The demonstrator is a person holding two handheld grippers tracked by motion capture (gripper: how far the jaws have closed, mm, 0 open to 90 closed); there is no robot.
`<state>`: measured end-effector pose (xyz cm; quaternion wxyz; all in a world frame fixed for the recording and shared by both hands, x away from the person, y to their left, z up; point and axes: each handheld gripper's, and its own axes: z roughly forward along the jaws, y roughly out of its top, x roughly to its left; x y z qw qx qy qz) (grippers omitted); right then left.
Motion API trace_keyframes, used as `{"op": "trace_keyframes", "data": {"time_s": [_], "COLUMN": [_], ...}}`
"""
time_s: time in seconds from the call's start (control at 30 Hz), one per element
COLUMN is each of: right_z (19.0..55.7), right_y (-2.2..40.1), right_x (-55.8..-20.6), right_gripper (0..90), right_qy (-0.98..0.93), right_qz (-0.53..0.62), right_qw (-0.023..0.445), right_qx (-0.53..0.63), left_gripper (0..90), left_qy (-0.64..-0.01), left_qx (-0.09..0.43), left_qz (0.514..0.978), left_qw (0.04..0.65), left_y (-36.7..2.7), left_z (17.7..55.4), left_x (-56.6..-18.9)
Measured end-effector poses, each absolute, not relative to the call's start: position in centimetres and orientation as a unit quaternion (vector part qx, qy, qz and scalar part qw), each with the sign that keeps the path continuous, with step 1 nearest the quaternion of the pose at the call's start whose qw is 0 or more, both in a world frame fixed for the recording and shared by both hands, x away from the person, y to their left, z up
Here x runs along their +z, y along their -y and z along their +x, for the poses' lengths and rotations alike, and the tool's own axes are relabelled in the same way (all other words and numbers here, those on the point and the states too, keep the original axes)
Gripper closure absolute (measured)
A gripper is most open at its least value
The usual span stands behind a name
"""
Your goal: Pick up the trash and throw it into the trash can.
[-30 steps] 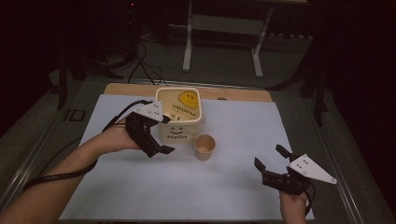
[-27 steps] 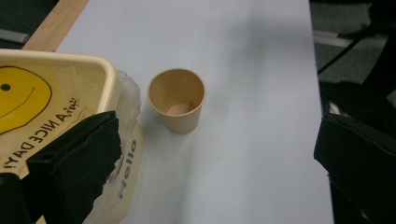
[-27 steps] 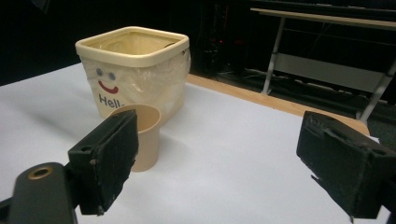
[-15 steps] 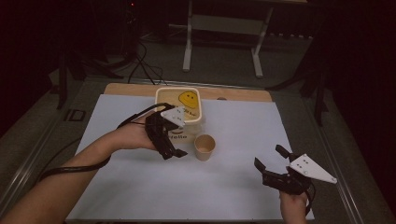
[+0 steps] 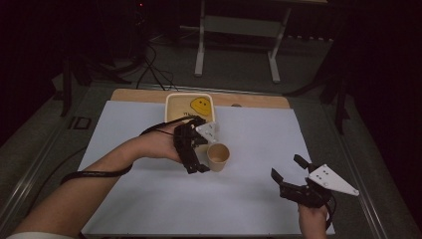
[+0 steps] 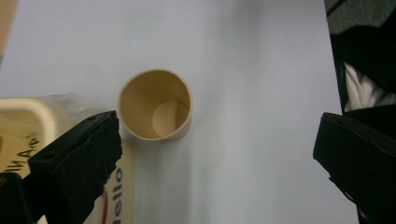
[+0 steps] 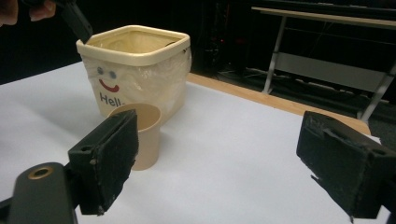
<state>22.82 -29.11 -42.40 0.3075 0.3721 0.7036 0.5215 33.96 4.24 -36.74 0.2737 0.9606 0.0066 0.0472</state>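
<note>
Left gripper [image 5: 195, 149] has its jaws spread wide, hanging over the paper cup [image 5: 218, 157], nothing pinched; in its own view the cup [image 6: 155, 105] stands upright and empty between the jaw tips. The cup sits mid-desk on the white sheet [image 5: 149, 199], just at 5 o'clock of the smiley-face bin [image 5: 190, 107]. Right gripper [image 5: 291, 175] rests way off at 4 o'clock, jaws also wide open.

The high view looks forward and down on the whole bench [image 5: 149, 199]. The left gripper view looks almost straight down, close above the paper cup [image 6: 155, 105]. The right gripper view looks low across the bench, sharing that cup [image 7: 140, 135] and the tub [image 7: 135, 65].
</note>
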Motion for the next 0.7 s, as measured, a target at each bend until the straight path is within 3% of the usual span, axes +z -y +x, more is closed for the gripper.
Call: {"op": "trace_keyframes", "data": {"time_s": [0.37, 0.53, 0.7], "right_z": [22.9, 22.9, 22.9], "right_y": [29.1, 29.1, 29.1], "right_x": [-42.5, -42.5, -42.5], "right_gripper": [12.7, 12.7, 12.7], "right_qy": [-0.705, -0.705, -0.706], "right_qz": [0.371, 0.372, 0.373], "right_qw": [0.306, 0.307, 0.305], "right_qx": [0.521, 0.520, 0.519], "left_gripper": [5.1, 13.9, 29.1], "left_qy": [0.023, 0.035, 0.025], "left_qx": [0.045, 0.043, 0.041], "left_qz": [0.970, 0.970, 0.973], "left_qw": [0.240, 0.236, 0.227], "left_y": [-2.3, -1.5, -0.9], "left_z": [34.3, 34.5, 35.0], "left_x": [-37.6, -38.3, -39.4]}}
